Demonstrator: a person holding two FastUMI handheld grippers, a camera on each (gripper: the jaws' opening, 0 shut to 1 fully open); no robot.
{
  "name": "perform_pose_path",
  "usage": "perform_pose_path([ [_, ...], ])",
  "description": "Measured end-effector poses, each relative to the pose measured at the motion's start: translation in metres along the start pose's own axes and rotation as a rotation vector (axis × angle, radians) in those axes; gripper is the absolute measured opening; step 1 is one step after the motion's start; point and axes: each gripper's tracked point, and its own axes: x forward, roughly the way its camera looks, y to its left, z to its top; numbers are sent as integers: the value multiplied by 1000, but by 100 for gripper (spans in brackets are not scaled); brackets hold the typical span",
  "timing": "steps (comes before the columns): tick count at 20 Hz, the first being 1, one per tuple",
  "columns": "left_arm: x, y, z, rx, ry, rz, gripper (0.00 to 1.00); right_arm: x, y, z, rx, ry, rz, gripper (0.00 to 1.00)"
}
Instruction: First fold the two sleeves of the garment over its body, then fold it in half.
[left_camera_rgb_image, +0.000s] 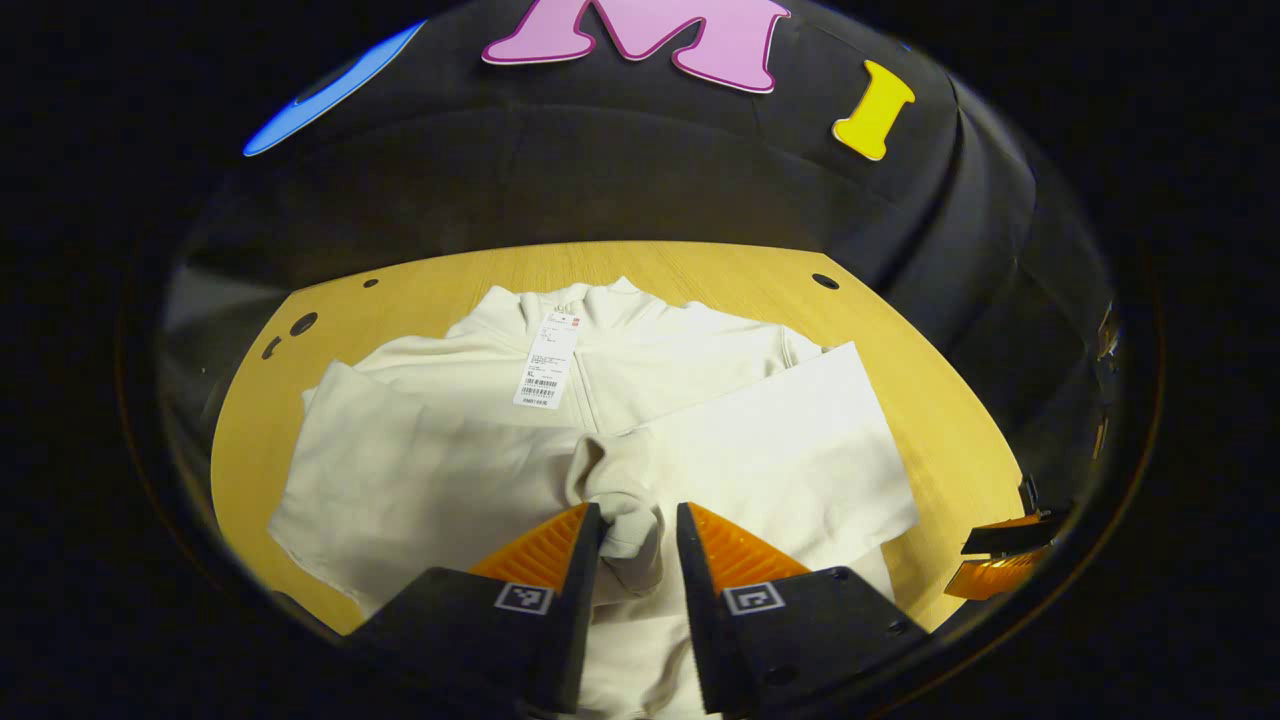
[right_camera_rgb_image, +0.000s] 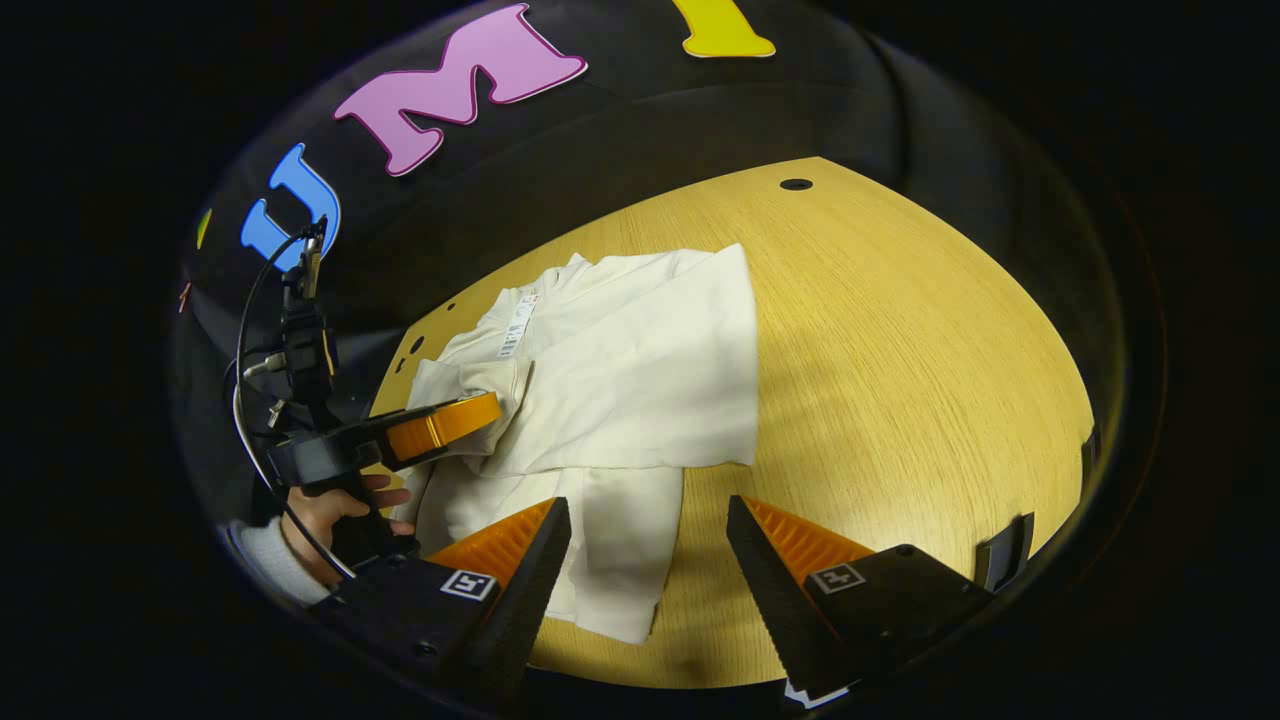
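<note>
A cream garment (left_camera_rgb_image: 480, 440) is spread on the wooden table (left_camera_rgb_image: 940, 400), collar toward twelve o'clock in the left gripper view, one sleeve (left_camera_rgb_image: 780, 450) already laid across the body. The second sleeve's cuff (left_camera_rgb_image: 625, 500) is pinched between the fingers of the left gripper (left_camera_rgb_image: 638, 545), at six o'clock of the body. The cloth is judged soft, light and limp; it bunches where held, so a hold at the cuff or hem edge is thought best, with a low carry to keep folds from dragging. The right gripper (right_camera_rgb_image: 648, 560) is held spread wide and empty above the garment's lower edge and bare table. A white hang tag (left_camera_rgb_image: 548, 362) lies by the collar; a barcode is seen, but its print is too small to be read.
</note>
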Motion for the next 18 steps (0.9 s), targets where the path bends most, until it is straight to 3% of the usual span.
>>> perform_pose_path([
  [1,0,-2,-1,7,4,-1,63,0,1,-1,-3,1,-1,97],
  [7,-12,-14,0,37,-16,-26,100,1,1,-5,-7,9,-5,97],
  [14,-57,-1,-5,4,-44,-33,97,4,12,-19,-51,47,17,97],
  [18,-94,29,-25,-63,-40,-14,97,1,23,-36,-94,95,38,97],
])
